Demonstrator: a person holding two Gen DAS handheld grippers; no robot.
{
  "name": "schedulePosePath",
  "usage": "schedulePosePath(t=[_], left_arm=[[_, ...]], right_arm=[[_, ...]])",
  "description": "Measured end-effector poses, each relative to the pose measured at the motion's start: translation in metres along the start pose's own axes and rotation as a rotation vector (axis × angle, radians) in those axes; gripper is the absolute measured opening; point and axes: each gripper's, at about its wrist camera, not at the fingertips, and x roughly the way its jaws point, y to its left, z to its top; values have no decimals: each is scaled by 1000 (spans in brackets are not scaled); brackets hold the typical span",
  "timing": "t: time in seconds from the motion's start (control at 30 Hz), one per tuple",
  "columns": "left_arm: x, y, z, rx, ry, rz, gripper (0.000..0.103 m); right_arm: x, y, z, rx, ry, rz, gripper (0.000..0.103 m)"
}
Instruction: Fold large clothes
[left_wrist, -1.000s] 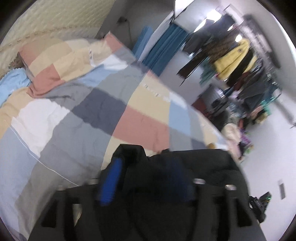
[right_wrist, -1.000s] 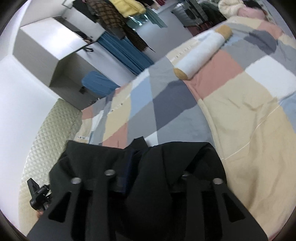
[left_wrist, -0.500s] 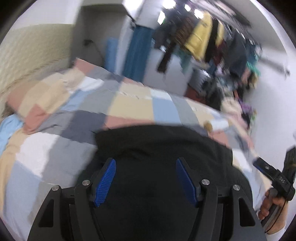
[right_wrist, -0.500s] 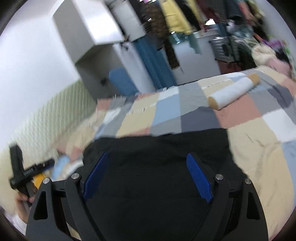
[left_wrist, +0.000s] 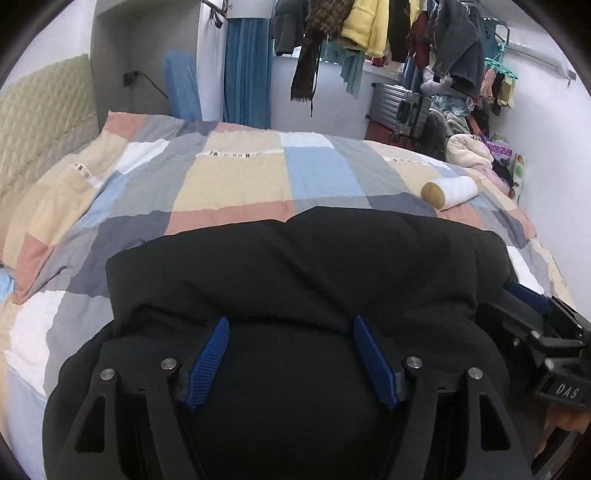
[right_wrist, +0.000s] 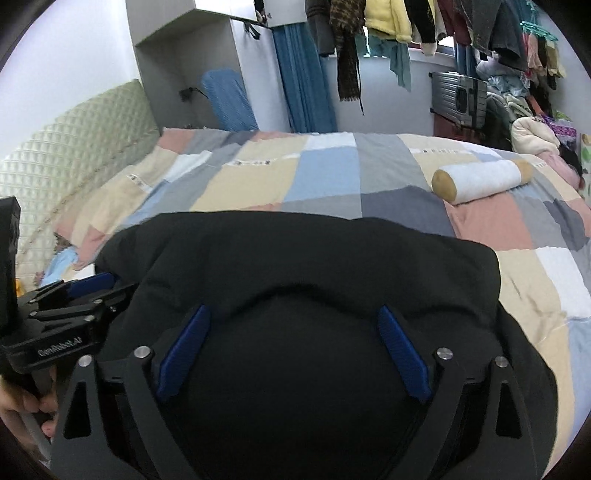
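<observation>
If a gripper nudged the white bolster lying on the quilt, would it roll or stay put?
The white bolster is cylindrical and lies on its side, so it would probably roll across its length. The soft patchwork quilt should slow it. It looks plump, so probably light, though that cannot be confirmed.

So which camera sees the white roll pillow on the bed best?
The right wrist view: the white roll pillow shows whole, both tan ends visible. In the left wrist view it looks shorter, showing only one tan end.

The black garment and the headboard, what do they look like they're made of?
Black garment: soft, matte, thick fabric, possibly padded; it drapes in rounded folds without shine. Headboard: quilted upholstery, pale green, stitched in a diamond pattern; whether cloth or faux leather is unclear.
</observation>
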Motion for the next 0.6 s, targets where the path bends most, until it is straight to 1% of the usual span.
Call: schedulePosePath(t=[0.1,0.2,0.27,0.37,0.5,0.6], left_arm=[[11,2,-2,7,-3,25,72],[21,4,-2,-4,-26,41,74],[28,5,-3,-7,-38,49,74],[35,4,-4,3,-33,55,74],[35,4,-8,13,-41,63,74],[27,7,-9,-2,-51,38,74]], right_arm=[[14,7,1,-23,2,-24,99],[31,11,1,-37,12,-42,102],[39,10,1,-34,18,-40,102],[48,7,-3,-22,18,-36,103],[50,7,-5,-26,30,-36,103],[44,8,-8,-26,7,-29,103]])
